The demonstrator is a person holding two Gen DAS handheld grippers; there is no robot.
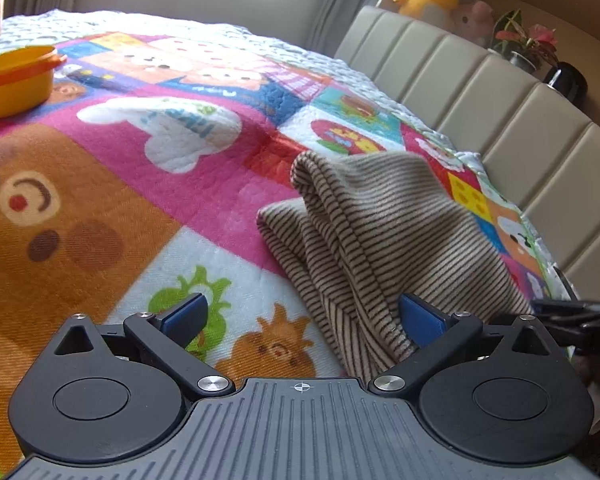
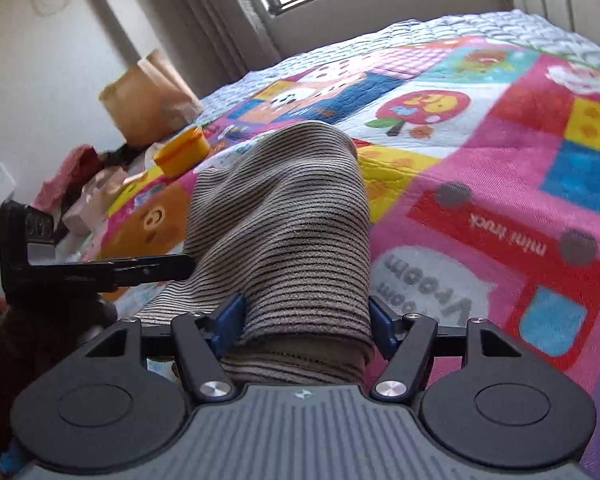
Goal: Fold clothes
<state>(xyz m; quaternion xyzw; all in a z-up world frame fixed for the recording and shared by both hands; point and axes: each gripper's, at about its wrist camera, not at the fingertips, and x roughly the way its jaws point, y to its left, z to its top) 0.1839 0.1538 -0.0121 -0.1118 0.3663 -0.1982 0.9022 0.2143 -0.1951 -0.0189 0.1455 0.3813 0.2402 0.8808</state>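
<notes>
Beige striped garment (image 1: 380,232), dark thin stripes, bunched w/ folds, lying on colourful quilt (image 1: 140,200).

Readable on the quilt (image 2: 480,152), upside down in the right wrist view: "mini truck" on the red truck picture, "Vroom" in the white speech bubble beside it.

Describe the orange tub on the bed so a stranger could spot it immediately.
Start from the bed's cartoon-patchwork quilt. Go to its side away from the padded headboard, past the striped garment. There sits the orange tub, round and rimmed, the only hard plastic object on the quilt.
</notes>
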